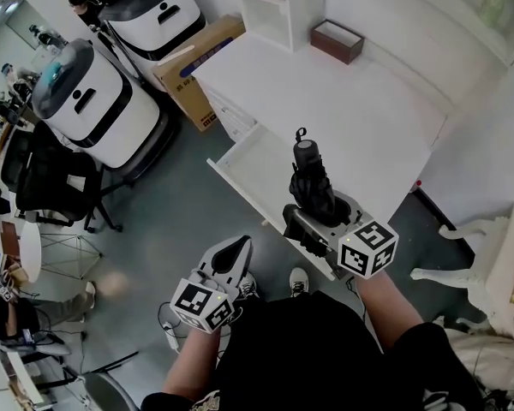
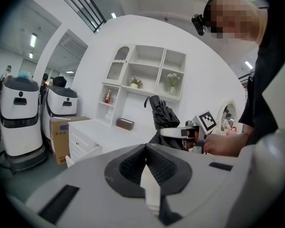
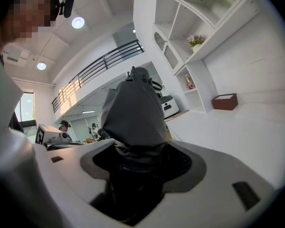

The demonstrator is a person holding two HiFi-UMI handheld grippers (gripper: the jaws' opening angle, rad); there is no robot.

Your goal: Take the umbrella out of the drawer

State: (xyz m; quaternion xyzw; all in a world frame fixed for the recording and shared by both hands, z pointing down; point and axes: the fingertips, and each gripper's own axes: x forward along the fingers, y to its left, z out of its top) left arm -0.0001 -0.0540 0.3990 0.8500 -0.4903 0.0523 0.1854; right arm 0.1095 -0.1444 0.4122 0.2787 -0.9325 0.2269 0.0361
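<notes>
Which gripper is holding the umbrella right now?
The right gripper: its jaws are clamped on the folded black umbrella, held upright above the open drawer. The left gripper hangs lower, jaws together, nothing between them.

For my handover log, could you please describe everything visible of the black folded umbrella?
The black folded fabric umbrella is collapsed, its cloth bunched in loose folds. A round cap with a small strap loop tops it. It stands roughly upright, clamped low down between the jaws of the right gripper, over the open white drawer; nothing else visibly touches it.
</notes>
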